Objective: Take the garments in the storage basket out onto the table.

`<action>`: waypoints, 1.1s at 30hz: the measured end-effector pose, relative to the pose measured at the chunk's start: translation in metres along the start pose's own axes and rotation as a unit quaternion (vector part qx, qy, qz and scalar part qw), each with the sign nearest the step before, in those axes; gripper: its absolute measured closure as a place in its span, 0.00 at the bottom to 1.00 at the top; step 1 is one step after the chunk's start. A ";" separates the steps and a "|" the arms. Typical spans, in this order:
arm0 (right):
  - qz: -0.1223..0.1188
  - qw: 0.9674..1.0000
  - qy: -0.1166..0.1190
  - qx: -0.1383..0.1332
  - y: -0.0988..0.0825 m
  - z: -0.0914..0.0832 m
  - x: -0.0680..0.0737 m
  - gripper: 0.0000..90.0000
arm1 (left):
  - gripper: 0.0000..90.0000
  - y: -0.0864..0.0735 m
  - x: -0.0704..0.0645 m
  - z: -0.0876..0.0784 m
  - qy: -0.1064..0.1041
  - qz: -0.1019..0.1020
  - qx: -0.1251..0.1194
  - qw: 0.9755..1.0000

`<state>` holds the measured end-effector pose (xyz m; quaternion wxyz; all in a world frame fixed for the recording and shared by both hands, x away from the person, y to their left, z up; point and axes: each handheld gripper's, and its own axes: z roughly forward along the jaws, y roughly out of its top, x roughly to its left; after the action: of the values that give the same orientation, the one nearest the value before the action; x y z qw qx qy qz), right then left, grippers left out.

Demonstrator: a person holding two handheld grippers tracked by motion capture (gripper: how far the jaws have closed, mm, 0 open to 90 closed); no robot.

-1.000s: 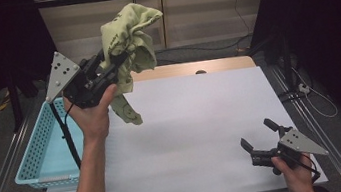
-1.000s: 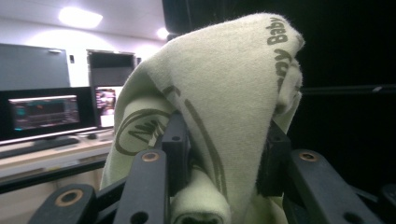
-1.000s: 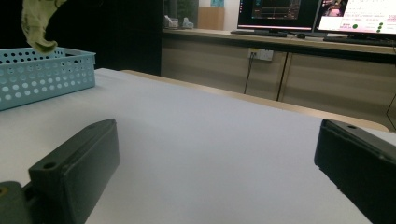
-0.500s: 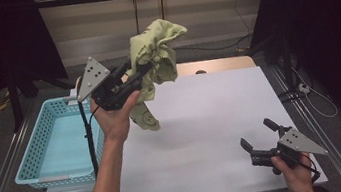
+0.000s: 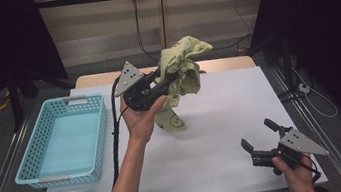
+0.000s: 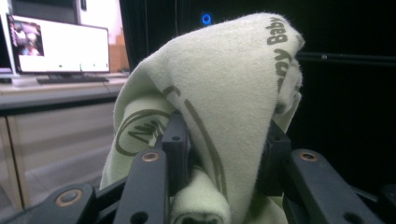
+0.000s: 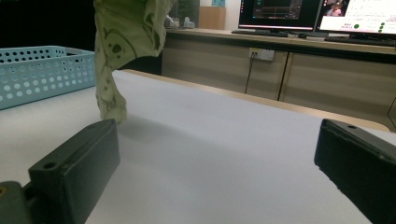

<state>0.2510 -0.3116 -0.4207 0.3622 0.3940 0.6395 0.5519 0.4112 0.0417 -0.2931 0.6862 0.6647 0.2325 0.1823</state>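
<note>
Fuzzy matt cloth (image 5: 182, 69); perforated plastic basket (image 5: 27, 169).

Turquoise basket (image 5: 94, 137) (perforated) on white table (image 5: 216, 150).

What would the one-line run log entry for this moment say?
left gripper: shut on green cloth, lifted over table | right gripper: open, holding nothing | basket: holds nothing
</note>
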 end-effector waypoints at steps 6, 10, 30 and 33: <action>-0.002 1.000 -0.001 0.000 0.000 0.000 0.000 0.00 | 0.71 -0.019 0.005 0.005 0.005 -0.011 0.035 0.999; -0.002 1.000 -0.002 0.003 0.000 0.000 0.000 0.00 | 0.71 -0.026 0.006 0.007 0.003 -0.018 0.044 0.999; 0.000 1.000 -0.001 -0.001 0.000 0.000 0.000 0.00 | 0.70 -0.064 0.017 0.028 0.011 -0.011 0.133 0.991; -0.001 1.000 -0.001 0.000 0.000 0.000 0.000 0.00 | 0.70 -0.071 0.017 0.032 0.007 -0.012 0.147 0.989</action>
<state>0.2508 -0.3112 -0.4208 0.3636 0.3939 0.6397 0.5508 0.4389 0.0212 -0.3654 0.5811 0.7545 0.2697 0.1426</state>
